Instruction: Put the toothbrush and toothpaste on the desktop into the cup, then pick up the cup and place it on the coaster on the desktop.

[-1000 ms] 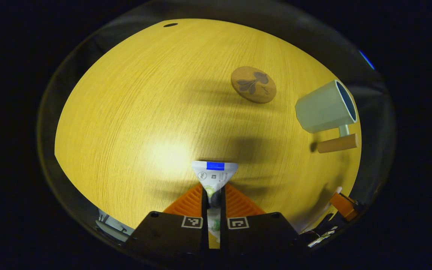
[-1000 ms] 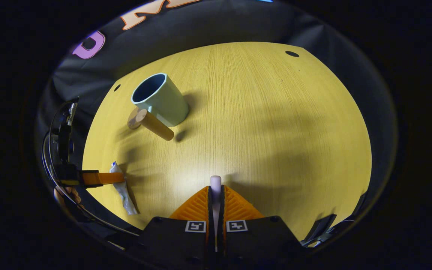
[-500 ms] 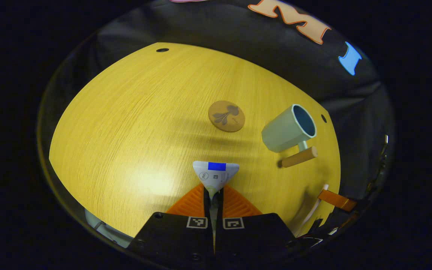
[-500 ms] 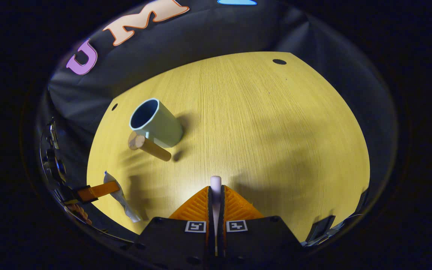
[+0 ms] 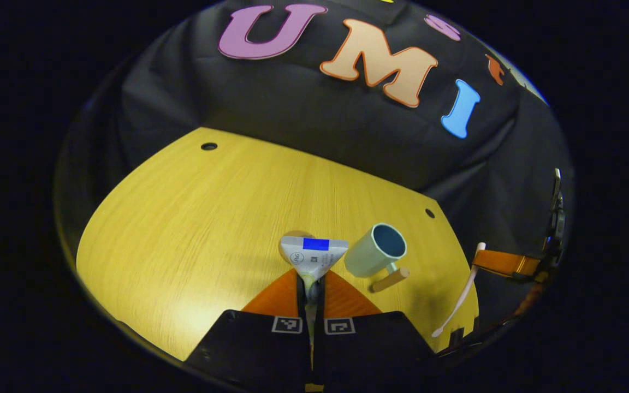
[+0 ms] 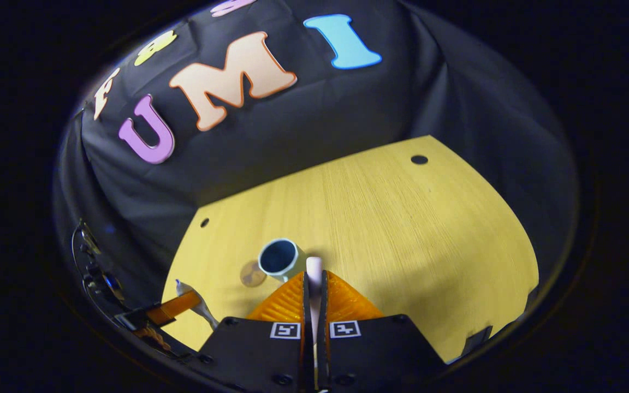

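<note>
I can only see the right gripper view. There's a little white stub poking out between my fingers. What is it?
Observer: The left gripper view has all of it: a long white toothbrush, hanging slantwise from the right gripper, which pinches it near its upper end.
Operator: And what's the other gripper carrying?
Observer: A toothpaste tube. The left gripper is shut on it, and its flat crimped end, which has a blue band, points forward.

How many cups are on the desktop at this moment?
1: a pale green cup with a wooden handle, standing upright on the desktop, just right of the toothpaste held in the left gripper.
</note>
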Available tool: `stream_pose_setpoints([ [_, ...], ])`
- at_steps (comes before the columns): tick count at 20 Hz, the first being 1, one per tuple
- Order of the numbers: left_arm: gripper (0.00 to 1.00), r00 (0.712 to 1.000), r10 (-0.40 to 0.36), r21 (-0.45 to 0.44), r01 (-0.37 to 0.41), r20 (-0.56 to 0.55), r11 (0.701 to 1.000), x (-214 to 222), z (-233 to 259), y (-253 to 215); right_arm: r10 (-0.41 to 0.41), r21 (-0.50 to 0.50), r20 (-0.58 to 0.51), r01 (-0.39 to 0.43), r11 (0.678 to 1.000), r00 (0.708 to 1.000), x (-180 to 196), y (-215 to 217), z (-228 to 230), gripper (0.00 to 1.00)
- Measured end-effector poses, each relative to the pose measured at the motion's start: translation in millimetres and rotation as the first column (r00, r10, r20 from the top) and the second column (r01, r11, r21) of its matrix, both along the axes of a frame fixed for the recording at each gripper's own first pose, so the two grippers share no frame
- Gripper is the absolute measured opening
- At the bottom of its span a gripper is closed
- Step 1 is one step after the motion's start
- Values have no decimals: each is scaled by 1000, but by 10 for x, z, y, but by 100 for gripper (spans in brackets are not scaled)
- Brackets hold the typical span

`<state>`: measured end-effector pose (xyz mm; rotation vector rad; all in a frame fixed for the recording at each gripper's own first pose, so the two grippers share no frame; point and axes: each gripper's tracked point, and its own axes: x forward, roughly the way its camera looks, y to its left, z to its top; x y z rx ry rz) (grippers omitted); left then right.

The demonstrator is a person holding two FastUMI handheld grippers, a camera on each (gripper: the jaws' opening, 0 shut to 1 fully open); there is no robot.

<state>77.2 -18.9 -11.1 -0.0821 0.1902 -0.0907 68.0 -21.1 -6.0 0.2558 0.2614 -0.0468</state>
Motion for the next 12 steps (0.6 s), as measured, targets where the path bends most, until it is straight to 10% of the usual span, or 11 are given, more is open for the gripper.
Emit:
stream_pose_setpoints([
  [12, 0, 936, -252, 61, 245, 245, 968, 604, 541, -222, 14, 14, 477, -24, 1000, 879, 754, 445, 898, 5],
])
